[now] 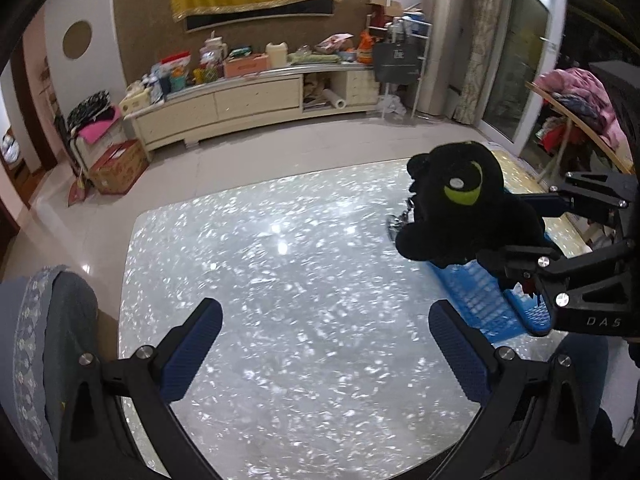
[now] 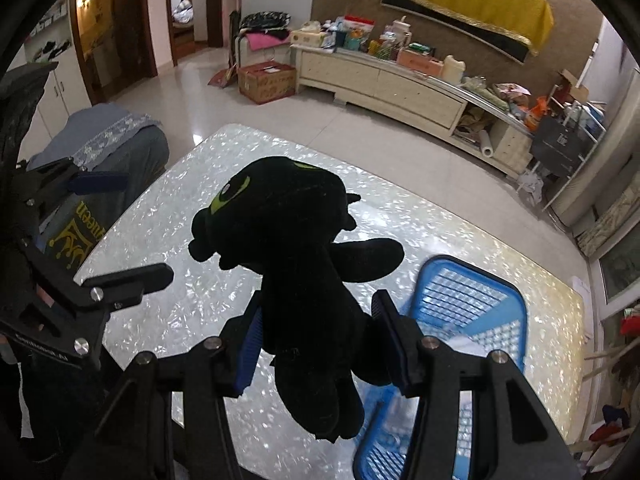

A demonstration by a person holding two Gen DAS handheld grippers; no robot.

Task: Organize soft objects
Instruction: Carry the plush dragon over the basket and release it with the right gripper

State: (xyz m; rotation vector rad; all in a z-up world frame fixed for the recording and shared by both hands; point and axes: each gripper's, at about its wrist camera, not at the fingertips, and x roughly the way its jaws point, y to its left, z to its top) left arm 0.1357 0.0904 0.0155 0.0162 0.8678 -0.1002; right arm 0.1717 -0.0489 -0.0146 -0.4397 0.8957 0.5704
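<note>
While its blue pads pinch the body of a black plush toy (image 2: 296,248), the right gripper (image 2: 320,344) holds it in the air above the pearly table (image 2: 200,360), head toward twelve o'clock. At four o'clock of the toy a blue basket (image 2: 472,304) rests on the table. The left gripper (image 1: 326,348) is spread wide and holds nothing, with the toy at two o'clock in its view.
</note>
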